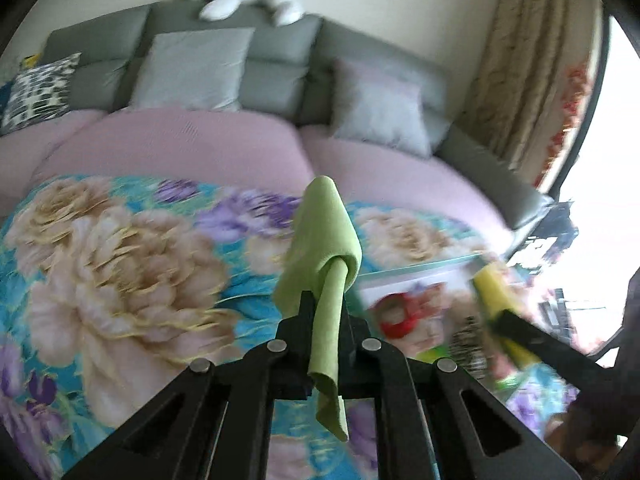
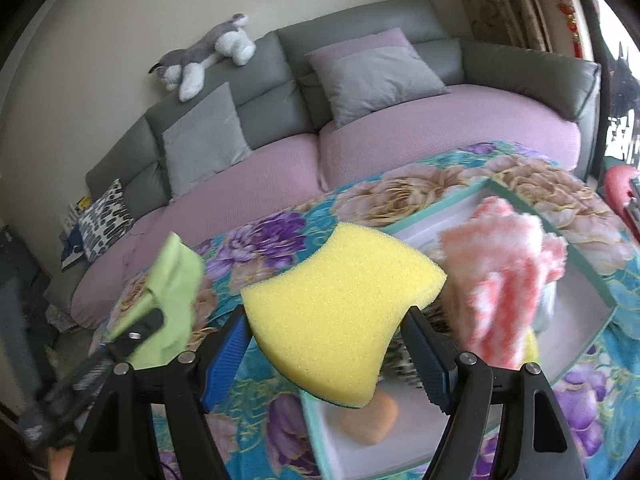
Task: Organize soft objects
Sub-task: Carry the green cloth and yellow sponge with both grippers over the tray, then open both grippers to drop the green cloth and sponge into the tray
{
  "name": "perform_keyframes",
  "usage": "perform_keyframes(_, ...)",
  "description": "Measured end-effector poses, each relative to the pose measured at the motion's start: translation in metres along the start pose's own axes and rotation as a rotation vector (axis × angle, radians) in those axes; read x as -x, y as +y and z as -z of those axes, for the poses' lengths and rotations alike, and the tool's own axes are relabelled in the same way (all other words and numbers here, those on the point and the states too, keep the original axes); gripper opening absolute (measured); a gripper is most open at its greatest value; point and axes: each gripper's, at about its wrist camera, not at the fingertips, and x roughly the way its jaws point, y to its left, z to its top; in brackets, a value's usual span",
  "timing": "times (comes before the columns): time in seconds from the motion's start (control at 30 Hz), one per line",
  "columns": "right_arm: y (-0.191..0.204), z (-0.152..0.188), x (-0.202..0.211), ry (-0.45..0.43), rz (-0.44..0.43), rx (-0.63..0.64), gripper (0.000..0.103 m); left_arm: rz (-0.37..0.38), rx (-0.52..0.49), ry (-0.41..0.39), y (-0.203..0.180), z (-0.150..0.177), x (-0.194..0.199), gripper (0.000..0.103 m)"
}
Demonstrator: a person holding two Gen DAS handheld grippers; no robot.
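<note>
The left gripper (image 1: 326,300) has its jaws pressed together on a green cloth (image 1: 324,248), which is lifted clear above a floral blanket (image 1: 120,264). The cloth's long axis runs along the gripper's fingers, one folded end standing up and away toward the far sofa (image 1: 280,60), the other end drooping back toward the camera between the arms. To its right, the right gripper (image 2: 332,344) clamps a yellow sponge (image 2: 340,312) between blue-padded fingers (image 2: 224,356), jaws spread wide to span it; the sponge's broad curved face tilts upward and its narrow end points near and down. Under and just beyond the sponge sits a shallow teal-rimmed tray (image 2: 592,276) holding a fluffy pink-and-white cloth (image 2: 508,280) and an orange soft item (image 2: 372,420), perhaps another sponge, since it is partly hidden. In the left view the tray's contents are too blurred to tell apart. On the far sofa lie grey cushions (image 2: 204,140), a patterned cushion (image 2: 106,216), and a grey-and-white plush dog (image 2: 208,56) along the backrest. A curtain (image 1: 532,80) hangs at far right.
</note>
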Motion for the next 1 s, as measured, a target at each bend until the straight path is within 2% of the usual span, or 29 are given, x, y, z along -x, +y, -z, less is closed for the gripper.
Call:
perform_keyframes(0.07,-0.012,-0.001,-0.001,0.008,0.026,-0.021,0.078,0.052,-0.025,-0.002,-0.015,0.0,-0.004,0.008)
perform_keyframes(0.23,-0.042,-0.006,0.003,0.001,0.078,-0.053,0.078,0.112,-0.066,0.029,-0.045,0.005,-0.018,0.008)
perform_keyframes(0.5,-0.056,-0.01,0.009,-0.005,0.111,-0.021,0.079,0.189,-0.164,0.114,-0.094,0.026,-0.044,0.008)
perform_keyframes(1.0,-0.074,-0.006,-0.001,0.055,0.157,-0.022,0.08,0.188,-0.21,0.267,-0.114,0.049,-0.08,0.01)
